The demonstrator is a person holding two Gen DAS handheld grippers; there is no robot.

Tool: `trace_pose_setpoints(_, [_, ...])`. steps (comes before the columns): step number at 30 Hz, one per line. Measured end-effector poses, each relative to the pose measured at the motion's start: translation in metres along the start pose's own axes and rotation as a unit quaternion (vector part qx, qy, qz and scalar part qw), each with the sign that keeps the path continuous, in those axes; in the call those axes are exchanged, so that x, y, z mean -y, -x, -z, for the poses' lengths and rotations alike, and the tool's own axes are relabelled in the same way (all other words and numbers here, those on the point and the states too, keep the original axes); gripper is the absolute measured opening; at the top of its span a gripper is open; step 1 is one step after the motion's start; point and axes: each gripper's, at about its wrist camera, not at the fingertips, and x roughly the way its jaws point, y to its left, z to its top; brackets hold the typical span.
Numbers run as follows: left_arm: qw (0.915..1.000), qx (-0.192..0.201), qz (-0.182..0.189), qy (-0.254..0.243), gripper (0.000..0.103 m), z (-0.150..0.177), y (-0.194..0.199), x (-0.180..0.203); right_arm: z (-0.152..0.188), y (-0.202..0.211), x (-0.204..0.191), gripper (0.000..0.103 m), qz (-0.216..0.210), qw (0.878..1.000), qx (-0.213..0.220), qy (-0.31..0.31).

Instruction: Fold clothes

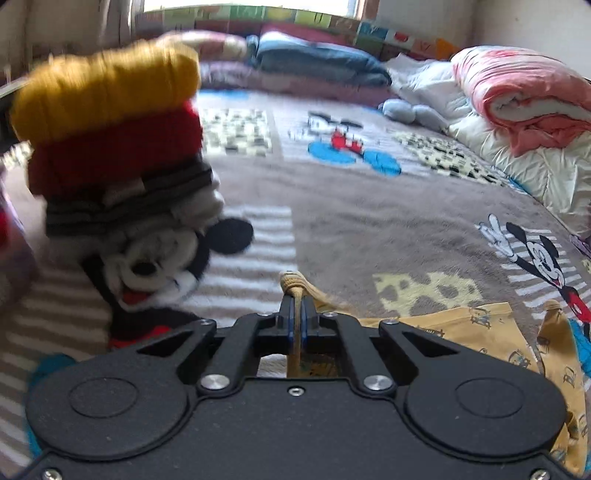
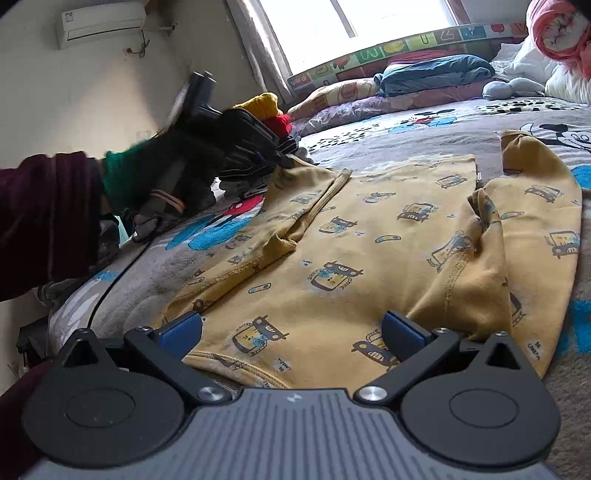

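Bed (image 2: 461, 122): left gripper (image 1: 296, 314) pinches yellow shirt's (image 2: 332, 236) sleeve; right gripper (image 2: 291, 328) spread. Thin pinch could slip, spoiling the fold.

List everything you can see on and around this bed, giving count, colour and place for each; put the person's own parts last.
Yellow printed garment: one, mustard with cartoon print, spread on the blanket.
Blanket: one, grey-brown with cartoon mice, covering the bed.
Folded stack: one pile, yellow over red over striped, at the left of the bed.
Pink quilt: one, rolled, far right.
Blue bedding: one, folded, by the window.
Air conditioner: one, white, on the wall.
Left gripper: black, jaws shut on a garment cuff.
Right gripper: black with blue pads, jaws open over the garment.
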Motion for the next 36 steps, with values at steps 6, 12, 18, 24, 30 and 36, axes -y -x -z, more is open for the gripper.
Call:
trace_pose_setpoints(6, [0.9985,0.035,-0.036,-0.02,0.001,-0.002,0.04,-0.012,0.001,0.001,0.0,0.103,-0.001,1.0,0.004,-0.001])
trace_pose_setpoints(12, [0.9954,0.057,-0.073,-0.024,0.001,0.002,0.072,-0.035,0.001,0.003,0.001,0.103,-0.003,1.0,0.007,-0.003])
trace_pose_setpoints(18, [0.9922,0.065,-0.105,-0.014,0.001,0.014,0.094,-0.062,0.002,0.003,0.002,0.103,-0.006,1.0,0.01,-0.007])
trace_pose_setpoints(24, [0.9892,0.077,-0.124,0.0,0.001,0.026,0.12,-0.087,0.002,0.004,0.003,0.103,-0.01,1.0,0.013,-0.009])
trace_pose_setpoints(30, [0.9867,0.084,-0.138,-0.014,0.001,0.032,0.151,-0.091,0.002,0.004,0.004,0.103,-0.01,1.0,0.013,-0.009])
trace_pose_setpoints(36, [0.9851,0.088,-0.148,-0.005,0.001,0.038,0.181,-0.097,0.002,0.003,0.003,0.103,-0.007,1.0,0.011,-0.006])
